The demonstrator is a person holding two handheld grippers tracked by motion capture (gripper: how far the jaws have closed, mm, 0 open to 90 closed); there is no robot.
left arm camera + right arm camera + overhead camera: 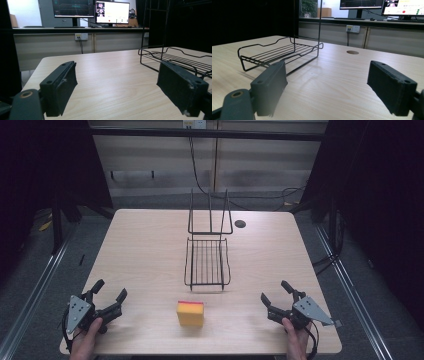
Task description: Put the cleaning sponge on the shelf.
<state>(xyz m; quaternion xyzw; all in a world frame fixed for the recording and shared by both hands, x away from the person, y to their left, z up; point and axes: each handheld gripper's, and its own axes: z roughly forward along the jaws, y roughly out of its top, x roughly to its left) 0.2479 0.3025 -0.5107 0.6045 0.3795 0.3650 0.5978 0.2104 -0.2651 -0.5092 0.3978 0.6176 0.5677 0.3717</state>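
desk (150,250): light wood-grain top with rounded corners; a round cable hole (240,224) sits near the far edge, right of centre.
sponge (190,313): yellow block with a red-pink top layer, lying flat near the near edge of the desk, about midway between its left and right edges; nothing touches it.
wire rack (207,261): black wire, a flat tray of parallel bars with low sides and a tall upright frame at its far end; stands at the middle of the desk, just beyond the sponge and apart from it.
left gripper (110,290): at the near left corner of the desk, held in the person's left hand (89,340); jaws spread wide with bare desk between them, gripping nothing; well apart from the sponge, to its left.
left gripper view: both black jaws far apart over the wood surface; the rack's near corner (175,58) shows past the right-hand jaw; monitors (91,11) on a bench beyond the desk.
right gripper (276,292): at the near right corner of the desk, held in the person's right hand (295,340); jaws spread wide, gripping nothing; well apart from the sponge, to its right.
right gripper view: jaws far apart, wood surface between; rack (277,53) beyond the left-hand jaw, cable hole (352,52) farther off.
grey plates: one three-cornered plate on top of each gripper, seen in the high view.
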